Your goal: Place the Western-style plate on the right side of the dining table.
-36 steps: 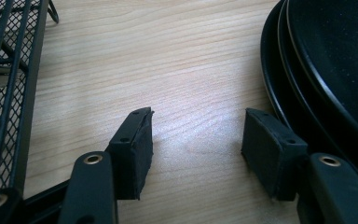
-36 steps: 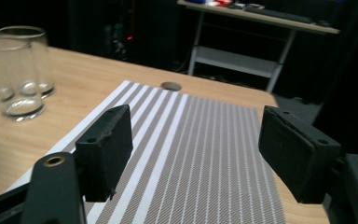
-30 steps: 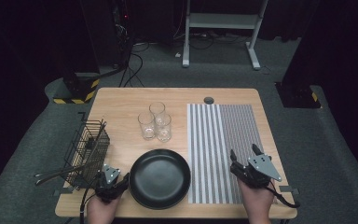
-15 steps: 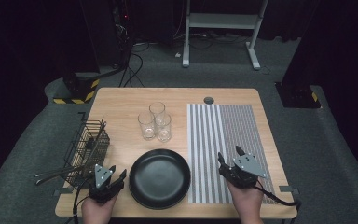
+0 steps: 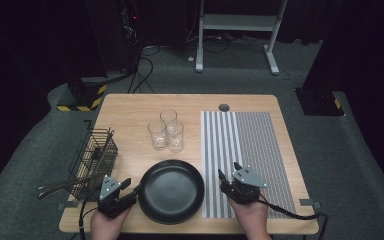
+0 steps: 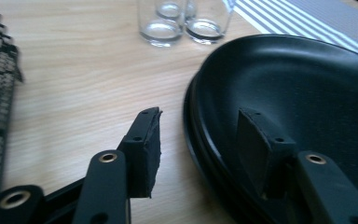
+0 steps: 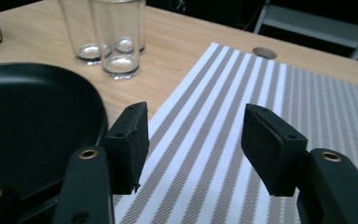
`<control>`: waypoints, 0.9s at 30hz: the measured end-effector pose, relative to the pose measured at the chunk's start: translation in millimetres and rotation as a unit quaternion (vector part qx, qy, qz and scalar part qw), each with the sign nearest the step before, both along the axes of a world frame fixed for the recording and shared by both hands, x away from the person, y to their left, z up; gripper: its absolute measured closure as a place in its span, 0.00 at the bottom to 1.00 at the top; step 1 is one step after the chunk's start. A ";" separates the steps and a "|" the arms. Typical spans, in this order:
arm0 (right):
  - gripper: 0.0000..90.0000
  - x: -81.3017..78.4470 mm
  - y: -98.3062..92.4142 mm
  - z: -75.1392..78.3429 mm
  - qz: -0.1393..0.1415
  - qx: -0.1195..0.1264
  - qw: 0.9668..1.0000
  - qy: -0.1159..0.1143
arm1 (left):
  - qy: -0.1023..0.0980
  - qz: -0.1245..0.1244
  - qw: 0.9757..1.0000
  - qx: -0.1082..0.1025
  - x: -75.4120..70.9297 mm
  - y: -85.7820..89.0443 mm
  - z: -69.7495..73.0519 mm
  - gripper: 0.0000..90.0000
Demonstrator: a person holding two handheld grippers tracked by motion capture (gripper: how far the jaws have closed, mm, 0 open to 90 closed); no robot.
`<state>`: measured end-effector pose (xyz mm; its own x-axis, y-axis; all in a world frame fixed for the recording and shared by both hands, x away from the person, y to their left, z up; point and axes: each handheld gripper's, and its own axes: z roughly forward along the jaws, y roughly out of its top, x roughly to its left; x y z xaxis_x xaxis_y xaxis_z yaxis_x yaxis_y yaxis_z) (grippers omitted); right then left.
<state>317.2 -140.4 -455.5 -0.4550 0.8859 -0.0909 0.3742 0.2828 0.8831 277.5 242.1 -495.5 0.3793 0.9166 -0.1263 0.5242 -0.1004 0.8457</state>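
At the near edge of the table [image 5: 130, 107], a black plate [image 5: 171, 191] lies flat between the two hands. Its rim at nine o'clock is straddled by the left gripper [image 5: 128, 185]: in the left gripper view one pad [image 6: 145, 140] stands outside on the wood and the other [image 6: 256, 144] is set over the inside of the plate [image 6: 298, 93], with no press on the rim seen. Those jaws have just been opening a little and stand wide.

The right gripper [image 5: 228, 173] is seen at three o'clock of the plate, over the striped mat [image 5: 250, 145]. Its jaws have just been closing, yet a gap is kept and nothing lies between them; in the right gripper view the plate edge [image 7: 51, 102] is found just beyond the left-hand pad [image 7: 128, 140], at nine o'clock from the claw. A sideways shift toward the rim is judged to be needed before a grip on that side.

Three glasses [image 5: 166, 130] stand at twelve o'clock of the plate, apart from it. A wire basket [image 5: 94, 155] is noted at ten o'clock.
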 end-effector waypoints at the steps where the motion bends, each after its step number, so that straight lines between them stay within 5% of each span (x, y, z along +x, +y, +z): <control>1: 0.46 0.0 0.0 0.0 0.000 0.000 1.000 0.000 | 0.002 -0.004 1.000 0.000 0.6 -0.2 -0.3 0.55; 16: 0.47 -3.2 44.4 -14.5 0.035 -0.011 0.998 0.052 | 0.023 -0.025 0.999 -0.015 4.0 -3.4 -6.6 0.51; 27: 0.48 -7.1 56.6 -21.8 0.038 -0.009 0.997 0.072 | 0.034 -0.034 0.998 -0.029 1.8 -3.0 -9.2 0.50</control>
